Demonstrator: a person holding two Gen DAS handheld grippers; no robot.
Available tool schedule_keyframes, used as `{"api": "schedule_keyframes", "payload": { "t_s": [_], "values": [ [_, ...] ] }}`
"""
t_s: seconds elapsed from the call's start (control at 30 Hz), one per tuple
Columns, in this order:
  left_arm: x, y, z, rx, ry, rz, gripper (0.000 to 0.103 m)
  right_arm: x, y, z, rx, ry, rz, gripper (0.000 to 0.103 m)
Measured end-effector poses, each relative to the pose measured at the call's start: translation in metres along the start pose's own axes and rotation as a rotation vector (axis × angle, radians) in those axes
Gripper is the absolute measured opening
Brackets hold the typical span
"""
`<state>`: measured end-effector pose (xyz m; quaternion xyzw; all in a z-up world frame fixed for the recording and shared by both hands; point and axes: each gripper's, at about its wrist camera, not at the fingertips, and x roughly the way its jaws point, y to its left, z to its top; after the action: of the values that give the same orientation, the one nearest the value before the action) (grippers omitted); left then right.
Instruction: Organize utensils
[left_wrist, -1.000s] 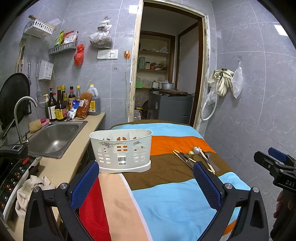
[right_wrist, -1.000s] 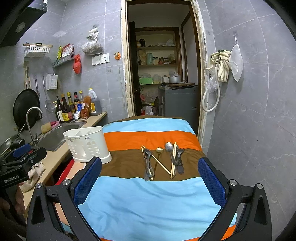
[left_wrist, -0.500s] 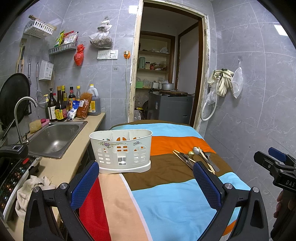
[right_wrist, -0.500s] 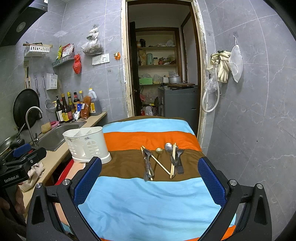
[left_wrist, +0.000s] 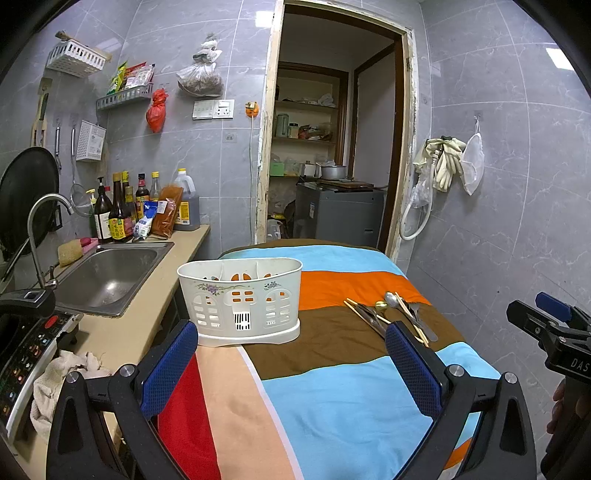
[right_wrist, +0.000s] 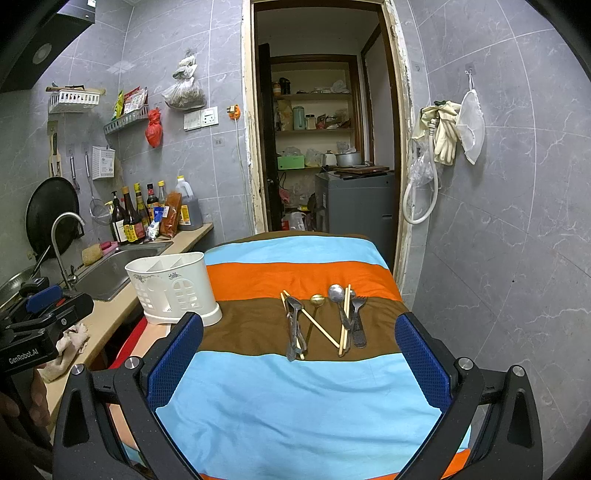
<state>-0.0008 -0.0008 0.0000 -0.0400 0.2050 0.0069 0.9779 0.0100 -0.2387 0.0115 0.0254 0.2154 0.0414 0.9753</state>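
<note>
Utensils (right_wrist: 325, 319), overlapping so single pieces are hard to separate, on the striped cloth (right_wrist: 295, 398) right of the white caddy (right_wrist: 173, 291), its compartments partly hidden; left gripper (left_wrist: 291, 363) and right gripper (right_wrist: 297, 354) both spread apart, empty.

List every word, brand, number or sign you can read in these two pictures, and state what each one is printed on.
"GenRobot.AI": white print on the body of the left hand-held gripper, seen in the right wrist view.
"DAS": cut off at the picture's edge, on the body of the right hand-held gripper, seen in the left wrist view.
Bottle labels by the sink: too small to read.
Cooker panel markings: blurred, unreadable.
</note>
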Motion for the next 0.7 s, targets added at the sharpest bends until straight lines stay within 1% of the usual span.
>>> {"api": "schedule_keyframes", "payload": {
  "t_s": [0.7],
  "values": [
    [-0.0002,-0.0004,-0.0003,0.001,0.000,0.000,0.102,0.0000,0.0005,-0.0002,0.000,0.000,-0.001,0.102]
  ]
}}
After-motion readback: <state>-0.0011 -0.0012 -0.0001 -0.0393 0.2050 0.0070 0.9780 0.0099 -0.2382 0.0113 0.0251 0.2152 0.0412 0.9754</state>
